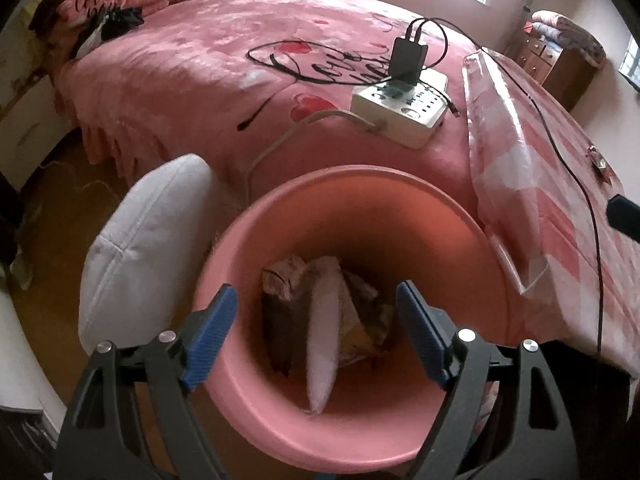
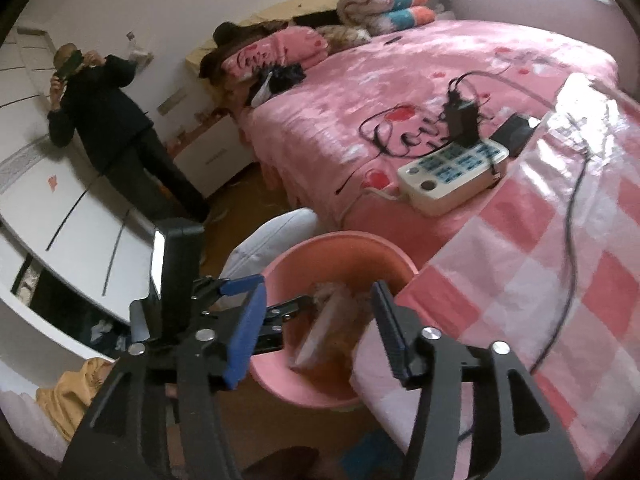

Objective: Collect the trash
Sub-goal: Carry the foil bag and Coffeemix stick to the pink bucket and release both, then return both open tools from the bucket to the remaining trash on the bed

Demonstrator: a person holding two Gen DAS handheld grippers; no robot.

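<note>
A: We have both grippers over the bin (image 1: 360, 208), which stands on the floor tight against the near edge of the bed (image 1: 208, 64). That spot makes sense: trash swept off the cover drops straight in.

B: Agreed. Our left gripper (image 1: 316, 336) points down into the mouth, jaws apart, nothing between the pads. Below them lies the trash (image 1: 288, 292): crumpled brownish wrappers and a pale white piece (image 1: 324, 340), blurred, leaning upright on the bin wall.

A: From the right wrist view, our right gripper (image 2: 316, 336) also has its jaws apart and empty, hanging over the bin's near rim. The blurred pale piece (image 2: 316, 336) shows inside the bin beyond them, so we judge it is dropped or dropping.

B: So this load looks delivered. What about room?

A: It is tight. A white cushion (image 1: 140, 248) presses against the bin's left side, and the checked quilt (image 1: 532, 184) overhangs its right rim. The left gripper's body (image 2: 176, 276) sits just left of ours, near touching, so we should lift apart rather than cross.

B: On the bed, a power strip (image 1: 400, 108) with a charger (image 1: 408, 56) sits near the edge just past the bin, and a black cable (image 1: 568, 160) runs across the quilt. Those snag easily.

A: A person (image 2: 104, 124) stands far left by the wall, well apart. Whether more trash lies on the bed we cannot tell; one small item (image 1: 600, 162) at the quilt's right edge may be a wrapper.
</note>
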